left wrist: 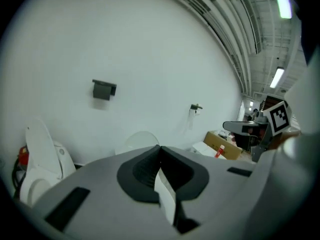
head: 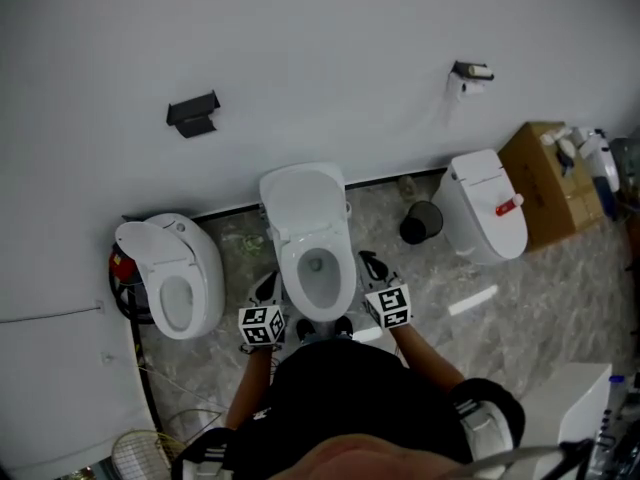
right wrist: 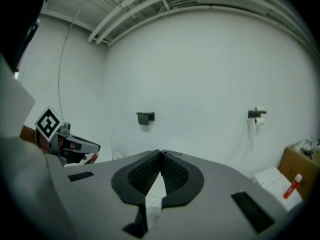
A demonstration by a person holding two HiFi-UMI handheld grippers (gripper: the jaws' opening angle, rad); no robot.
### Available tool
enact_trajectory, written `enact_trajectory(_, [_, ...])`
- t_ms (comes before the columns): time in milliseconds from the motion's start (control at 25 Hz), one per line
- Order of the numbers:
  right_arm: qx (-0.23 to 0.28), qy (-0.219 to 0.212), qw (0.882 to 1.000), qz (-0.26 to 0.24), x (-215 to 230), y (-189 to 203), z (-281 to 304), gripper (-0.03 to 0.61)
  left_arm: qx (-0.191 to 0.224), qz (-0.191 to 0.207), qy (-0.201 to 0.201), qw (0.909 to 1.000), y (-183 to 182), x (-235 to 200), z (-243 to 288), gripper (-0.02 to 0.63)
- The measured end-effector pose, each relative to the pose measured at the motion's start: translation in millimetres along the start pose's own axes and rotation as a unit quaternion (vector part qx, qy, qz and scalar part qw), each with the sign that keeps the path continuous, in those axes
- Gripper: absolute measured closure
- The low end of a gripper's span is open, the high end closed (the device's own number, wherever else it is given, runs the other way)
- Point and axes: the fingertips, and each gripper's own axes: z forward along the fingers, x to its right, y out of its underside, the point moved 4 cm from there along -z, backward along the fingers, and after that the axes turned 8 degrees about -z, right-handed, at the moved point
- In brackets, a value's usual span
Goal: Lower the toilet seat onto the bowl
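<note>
White middle toilet (head: 318,268): glossy ceramic with an oval bowl open to the head view and water at the bottom. It stands against the wall, between the two grippers.
Toilet seat (head: 302,196): a smooth, rounded white panel stands raised behind the bowl, leaning towards the wall. I cannot tell whether it is the lid alone or the lid with the seat.
Left gripper (head: 267,286): held just left of the bowl's front and pointing towards the wall. The black ribbed fingers (left wrist: 145,169) are closed tip to tip on nothing.
Right gripper (head: 372,266): held just right of the bowl, a bare forearm (head: 428,356) behind it. Its fingers (right wrist: 172,174) also meet, empty.
Head view only: a marbled grey floor (head: 500,313), a black bin (head: 421,223), a second open toilet (head: 178,283) on the left and a closed toilet (head: 487,208) on the right.
Gripper views only: both look nearly level at the plain white wall (right wrist: 200,74), with ceiling pipes (right wrist: 150,1) above it. Each view catches the other gripper's marker cube (left wrist: 280,115) at its edge.
Shared by the views: a black wall bracket (head: 193,114), a paper holder (head: 470,72) and a cardboard box (head: 545,183).
</note>
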Motion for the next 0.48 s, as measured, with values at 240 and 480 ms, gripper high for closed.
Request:
enact_trajectory(240, [0.122,0.034,0.992,-0.016,1,-106,-41,0.565,0.171,0.041,-0.016,0.9843,-110,31,-70,0.606])
enact_trajectory(480, [0.210,0.080,0.974,-0.032,6,-168,-71,0.565,0.259,0.078,-0.037,0.9621,-162,43,-109,0.606])
